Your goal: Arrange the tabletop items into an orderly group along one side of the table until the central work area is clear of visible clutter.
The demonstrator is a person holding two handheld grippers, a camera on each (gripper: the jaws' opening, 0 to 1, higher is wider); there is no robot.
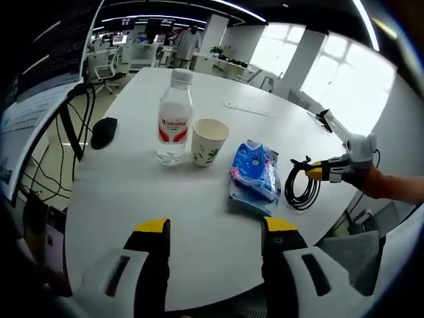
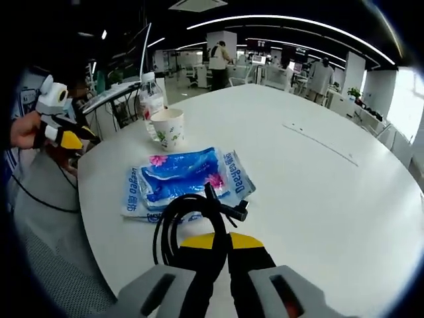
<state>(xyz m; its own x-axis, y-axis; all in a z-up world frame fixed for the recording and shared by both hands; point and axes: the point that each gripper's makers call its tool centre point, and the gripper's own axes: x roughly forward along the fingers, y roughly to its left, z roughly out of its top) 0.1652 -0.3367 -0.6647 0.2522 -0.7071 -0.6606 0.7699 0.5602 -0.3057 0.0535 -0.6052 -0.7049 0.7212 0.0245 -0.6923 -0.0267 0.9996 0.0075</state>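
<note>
On the round white table (image 1: 132, 199) a clear water bottle (image 1: 175, 119) with a red label stands upright beside a paper cup (image 1: 209, 141). A blue wipes pack (image 1: 255, 173) lies flat to their right. Past the pack, near the table's edge, my right gripper (image 1: 319, 170) is shut on a coiled black cable (image 1: 303, 184). In the right gripper view its yellow-tipped jaws (image 2: 222, 240) pinch the cable (image 2: 173, 222), with the pack (image 2: 189, 182), cup (image 2: 167, 127) and bottle (image 2: 151, 98) beyond. My left gripper (image 1: 215, 228) is open over bare table, short of these items; a hand holds it (image 2: 66, 137).
A black mouse (image 1: 104, 131) lies near the table's left edge, where dark cords (image 1: 73, 126) hang down. A thin flat strip (image 1: 248, 109) sits on the far tabletop. Office chairs, desks and standing people (image 2: 217, 56) fill the background. Wide bare tabletop (image 2: 331, 199) lies to the right of the pack.
</note>
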